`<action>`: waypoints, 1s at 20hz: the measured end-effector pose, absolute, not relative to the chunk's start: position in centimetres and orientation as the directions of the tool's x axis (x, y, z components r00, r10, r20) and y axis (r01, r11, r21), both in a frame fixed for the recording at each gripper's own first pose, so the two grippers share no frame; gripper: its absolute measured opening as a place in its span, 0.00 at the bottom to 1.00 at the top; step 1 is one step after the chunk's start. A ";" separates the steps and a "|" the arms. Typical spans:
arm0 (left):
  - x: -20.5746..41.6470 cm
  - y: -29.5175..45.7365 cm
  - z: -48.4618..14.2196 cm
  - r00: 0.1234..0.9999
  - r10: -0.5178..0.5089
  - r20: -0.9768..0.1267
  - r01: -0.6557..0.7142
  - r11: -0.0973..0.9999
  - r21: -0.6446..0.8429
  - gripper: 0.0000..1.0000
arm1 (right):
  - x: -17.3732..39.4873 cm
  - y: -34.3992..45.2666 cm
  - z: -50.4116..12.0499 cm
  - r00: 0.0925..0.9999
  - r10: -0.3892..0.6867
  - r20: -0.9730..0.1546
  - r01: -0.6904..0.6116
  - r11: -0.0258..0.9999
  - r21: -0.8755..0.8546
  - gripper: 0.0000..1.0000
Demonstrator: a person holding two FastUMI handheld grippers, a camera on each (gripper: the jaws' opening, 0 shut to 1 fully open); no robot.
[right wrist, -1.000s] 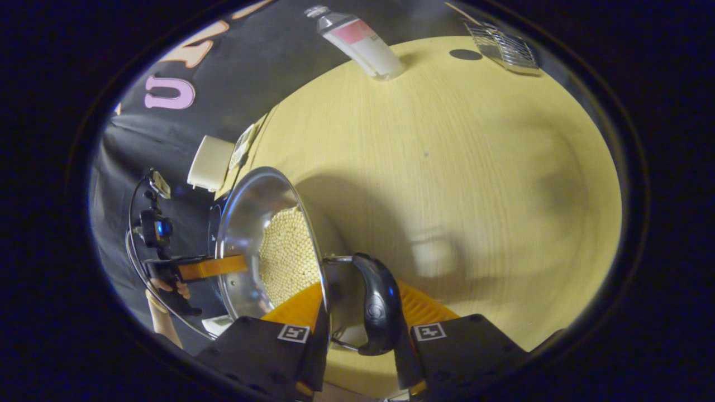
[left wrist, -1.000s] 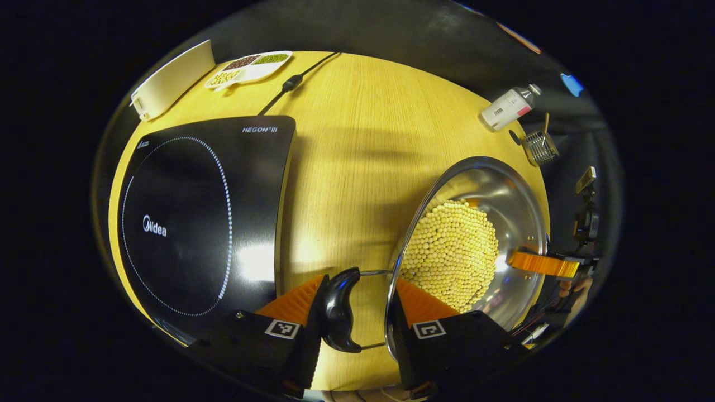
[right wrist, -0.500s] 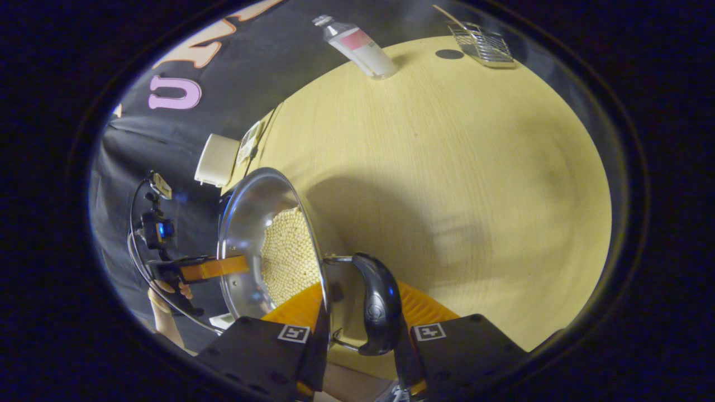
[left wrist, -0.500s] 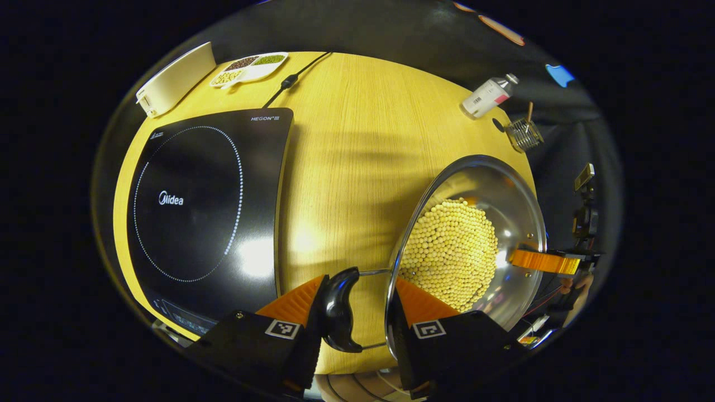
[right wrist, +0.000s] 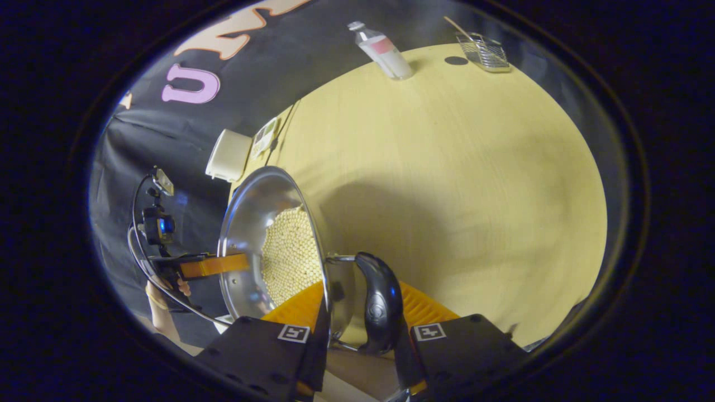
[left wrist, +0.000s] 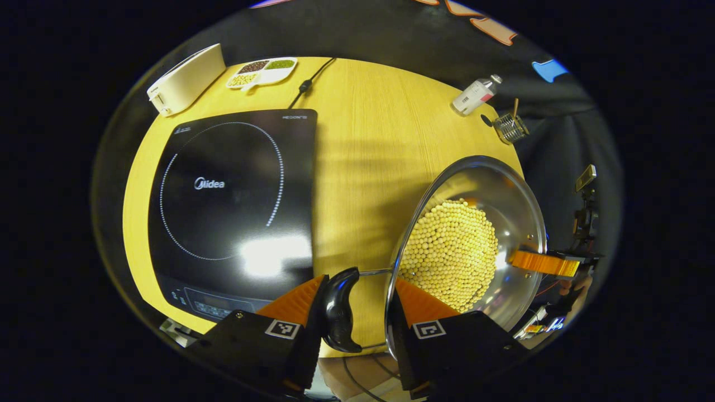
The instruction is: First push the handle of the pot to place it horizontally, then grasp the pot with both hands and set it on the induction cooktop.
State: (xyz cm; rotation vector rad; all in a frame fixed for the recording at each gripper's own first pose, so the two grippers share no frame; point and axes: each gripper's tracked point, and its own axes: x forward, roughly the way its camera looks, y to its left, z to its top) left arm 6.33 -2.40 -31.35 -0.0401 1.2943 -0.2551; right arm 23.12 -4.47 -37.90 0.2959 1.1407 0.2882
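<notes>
Your left gripper (left wrist: 357, 304) has its fingers pinching the pot's (left wrist: 475, 245) near side: one finger sits outside the black side handle (left wrist: 338, 310), the other inside the rim against the wall, so both press across handle and wall together. Your right gripper (right wrist: 360, 312) does the same on the opposite side, one finger inside the rim and one outside the other black handle (right wrist: 380, 304), squeezing it between them. The steel pot, holding a heap of pale round beans (left wrist: 452, 254), hangs between the two grippers above the wooden table (left wrist: 363, 156); in the left gripper view it sits over the table's right part, near the front edge, and casts a broad shadow on the wood. The induction cooktop (left wrist: 234, 201) lies flat on the table's left part, apart from the pot, its control strip towards the front edge and its cord (left wrist: 304, 86) running to the far edge. At the far left corner stand a white box (left wrist: 187, 86) and a divided dish (left wrist: 260, 72) of dark, green and pale grains. Near the far right edge lie a bottle (left wrist: 475, 95) and, just beside it, a small wire basket (left wrist: 509, 127). In the right gripper view a hand (right wrist: 167, 293) holds the other gripper.
</notes>
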 end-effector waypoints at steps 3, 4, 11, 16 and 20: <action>6.5 0.4 -30.0 0.260 -0.223 -0.940 0.185 0.966 -0.179 0.60 | 23.0 -4.5 -37.9 0.410 0.366 -0.835 -0.075 0.926 0.369 0.47; 6.5 1.6 -29.7 0.260 -0.229 -0.938 0.190 0.964 -0.183 0.59 | 22.9 -4.5 -37.9 0.415 0.362 -0.835 -0.071 0.928 0.367 0.47; 8.1 11.2 -27.6 0.307 -0.235 -0.922 0.225 0.959 -0.170 0.59 | 23.0 -5.2 -38.3 0.427 0.361 -0.829 -0.063 0.927 0.371 0.47; 9.4 17.2 -27.2 0.329 -0.238 -0.914 0.240 0.957 -0.163 0.59 | 23.7 -7.3 -36.8 0.434 0.357 -0.827 -0.064 0.928 0.367 0.52; 10.9 20.8 -27.3 0.345 -0.244 -0.906 0.247 0.955 -0.163 0.59 | 24.2 -8.1 -36.2 0.435 0.349 -0.830 -0.073 0.933 0.354 0.46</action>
